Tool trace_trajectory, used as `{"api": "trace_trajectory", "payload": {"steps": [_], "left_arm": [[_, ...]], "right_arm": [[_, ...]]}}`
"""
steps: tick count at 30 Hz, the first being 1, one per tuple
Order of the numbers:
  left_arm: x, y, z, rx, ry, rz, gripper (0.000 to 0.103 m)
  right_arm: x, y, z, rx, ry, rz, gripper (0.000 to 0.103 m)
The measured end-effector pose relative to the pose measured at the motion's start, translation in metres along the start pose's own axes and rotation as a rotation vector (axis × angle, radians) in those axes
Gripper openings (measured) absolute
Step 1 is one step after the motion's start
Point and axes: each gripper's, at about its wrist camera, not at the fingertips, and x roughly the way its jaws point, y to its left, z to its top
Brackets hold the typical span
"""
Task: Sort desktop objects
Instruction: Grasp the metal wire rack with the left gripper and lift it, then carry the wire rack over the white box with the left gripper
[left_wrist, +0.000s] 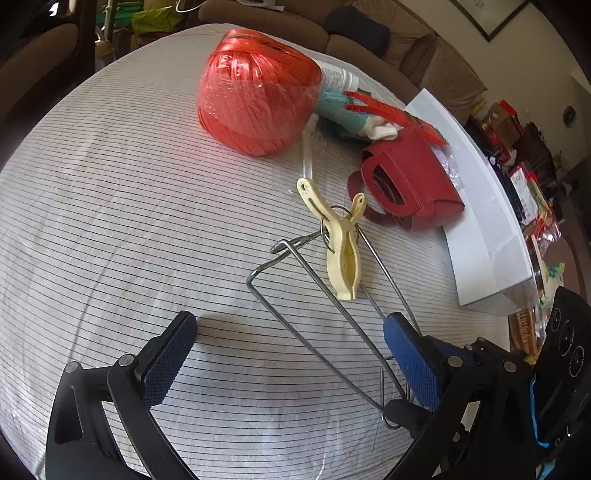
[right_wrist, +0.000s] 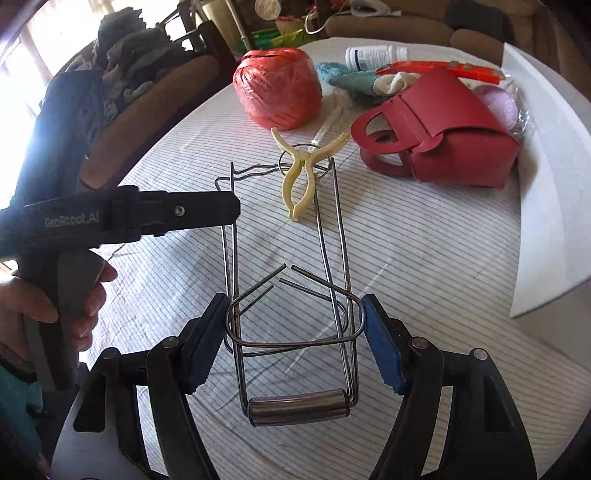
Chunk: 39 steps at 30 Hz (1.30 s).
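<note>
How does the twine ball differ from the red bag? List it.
The twine ball is round, orange-red, glossy wound strands; the red bag is boxy, darker red, matte, with a flap and handles. The ball lies farther left, the bag nearer the white board. Both rest on the striped cloth.

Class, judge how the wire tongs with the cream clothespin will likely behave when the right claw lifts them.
The wire tongs look thin and springy, so they may flex when squeezed. The clothespin at their far end may swing or slip. The right claw straddles smooth wire, which could slide.

Black tongs (right_wrist: 295, 343) with blue textured pads (right_wrist: 382, 350), silver rivets, white lettering, bare-skinned hand (right_wrist: 48, 310), perhaps teal sleeve
</note>
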Motion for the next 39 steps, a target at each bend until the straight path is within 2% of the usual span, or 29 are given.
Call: {"api": "trace_trajectory", "payload": {"steps": [2, 5, 7, 8, 11, 14, 17, 19, 20, 21, 22, 26, 29, 31, 32, 33, 35, 37, 39], "left_arm": [[0.001, -0.006, -0.003, 0.019, -0.005, 0.017, 0.103], [-0.001, -0.005, -0.004, -0.001, -0.015, -0.007, 0.098], [-0.003, -0.001, -0.003, -0.023, -0.024, -0.042, 0.070], [-0.002, 0.002, -0.002, -0.042, -0.013, -0.071, 0.051], [-0.001, 0.011, -0.002, -0.099, -0.007, -0.134, 0.045], [0.001, 0.008, -0.001, -0.090, -0.006, -0.131, 0.042], [0.006, -0.004, -0.004, -0.045, 0.001, -0.102, 0.053], [0.006, -0.012, -0.006, -0.002, -0.004, -0.072, 0.052], [0.004, -0.011, -0.006, -0.009, -0.007, -0.085, 0.038], [0.002, -0.009, -0.004, -0.024, -0.011, -0.126, 0.034], [-0.001, -0.007, -0.003, -0.044, -0.017, -0.166, 0.032], [-0.017, -0.006, 0.002, -0.047, -0.071, -0.232, 0.029], [-0.025, -0.001, 0.006, -0.078, -0.084, -0.319, 0.026], [-0.030, 0.003, 0.007, -0.091, -0.093, -0.360, 0.023], [-0.031, 0.005, 0.008, -0.091, -0.092, -0.378, 0.017], [-0.033, 0.007, 0.008, -0.090, -0.093, -0.381, 0.010], [-0.032, 0.009, 0.009, -0.086, -0.092, -0.363, 0.010], [-0.030, 0.010, 0.009, -0.086, -0.087, -0.361, 0.010], [-0.029, 0.010, 0.009, -0.085, -0.084, -0.353, 0.010]], "right_arm": [[-0.004, 0.001, -0.007, 0.029, -0.018, 0.027, 0.070], [-0.007, 0.001, -0.013, 0.057, -0.039, 0.055, 0.070], [-0.008, 0.001, -0.019, 0.083, -0.045, 0.078, 0.070], [-0.008, 0.001, -0.021, 0.097, -0.050, 0.089, 0.070], [-0.004, -0.001, -0.021, 0.131, -0.055, 0.115, 0.070], [0.002, -0.002, -0.024, 0.159, -0.059, 0.147, 0.070], [0.007, -0.001, -0.026, 0.178, -0.066, 0.180, 0.069], [0.010, 0.001, -0.026, 0.183, -0.070, 0.187, 0.070], [0.010, 0.002, -0.025, 0.182, -0.074, 0.185, 0.069], [0.011, 0.003, -0.024, 0.185, -0.076, 0.186, 0.069], [0.012, 0.002, -0.024, 0.191, -0.073, 0.192, 0.070], [0.005, 0.008, -0.022, 0.176, -0.104, 0.204, 0.070], [0.002, 0.011, -0.016, 0.167, -0.100, 0.220, 0.070], [-0.004, 0.011, -0.014, 0.168, -0.116, 0.247, 0.071], [-0.009, 0.009, -0.013, 0.166, -0.128, 0.262, 0.071], [-0.014, 0.007, -0.011, 0.168, -0.140, 0.278, 0.072], [-0.026, -0.002, -0.008, 0.184, -0.179, 0.304, 0.078], [-0.032, -0.016, -0.002, 0.215, -0.194, 0.255, 0.086], [-0.025, -0.030, 0.005, 0.245, -0.154, 0.199, 0.084]]}}
